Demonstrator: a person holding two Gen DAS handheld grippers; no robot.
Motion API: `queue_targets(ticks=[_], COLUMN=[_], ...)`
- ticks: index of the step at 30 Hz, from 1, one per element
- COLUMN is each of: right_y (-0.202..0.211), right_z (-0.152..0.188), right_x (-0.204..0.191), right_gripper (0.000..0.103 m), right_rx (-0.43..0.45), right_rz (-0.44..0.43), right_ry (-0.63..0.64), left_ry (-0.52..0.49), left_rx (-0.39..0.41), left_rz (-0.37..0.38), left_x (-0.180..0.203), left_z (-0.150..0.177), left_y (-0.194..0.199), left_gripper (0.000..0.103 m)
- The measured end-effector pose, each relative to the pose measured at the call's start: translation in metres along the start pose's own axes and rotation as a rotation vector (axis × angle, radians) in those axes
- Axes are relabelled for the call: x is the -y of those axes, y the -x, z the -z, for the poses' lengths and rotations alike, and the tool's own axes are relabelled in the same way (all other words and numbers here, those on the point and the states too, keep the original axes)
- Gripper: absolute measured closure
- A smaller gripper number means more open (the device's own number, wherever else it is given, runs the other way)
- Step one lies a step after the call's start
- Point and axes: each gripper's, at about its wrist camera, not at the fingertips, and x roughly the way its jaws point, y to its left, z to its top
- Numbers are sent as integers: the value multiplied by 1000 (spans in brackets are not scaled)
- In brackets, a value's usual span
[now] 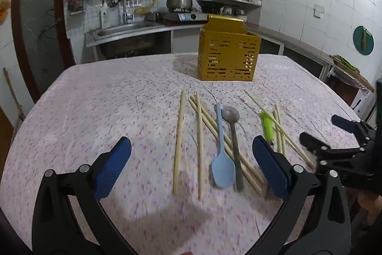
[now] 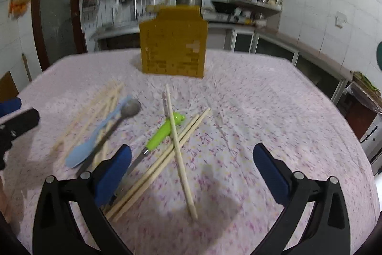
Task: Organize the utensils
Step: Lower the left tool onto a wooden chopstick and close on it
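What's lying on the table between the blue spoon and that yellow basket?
Only bare flowered tablecloth. In the left camera view, the blue spoon lies beside a metal spoon over chopsticks, and nothing sits between them and the yellow basket.

1. The table, under a pink floral cloth, spreads out ahead of both grippers.
2. A yellow slotted holder stands on it at the far end.
3. Wooden chopsticks lie scattered just ahead of the left gripper's wide-spread jaws, with a blue spoon and a metal spoon on top.
4. A green-handled knife and crossed chopsticks lie ahead of the right gripper, toward its left finger.
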Motion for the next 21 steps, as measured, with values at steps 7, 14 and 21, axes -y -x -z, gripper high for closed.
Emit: queue_targets(ticks=[7,14,21], right_y=[-57,-82,-99], right_z=[-24,-49,-40], right_x=[13,12,6], right_gripper=[4,4,20], right_rx=[-101,-122,-147], right_rz=[5,-37,-36], right_ry=[-71,-68,-54], left_ry=[9,-41,-4], left_rx=[-82,-121,-145], left_rz=[28,9,27], left_x=[-9,-4,-16], left_z=[-30,-53,-41], left_y=[-56,-94,-111], left_gripper=[5,5,5])
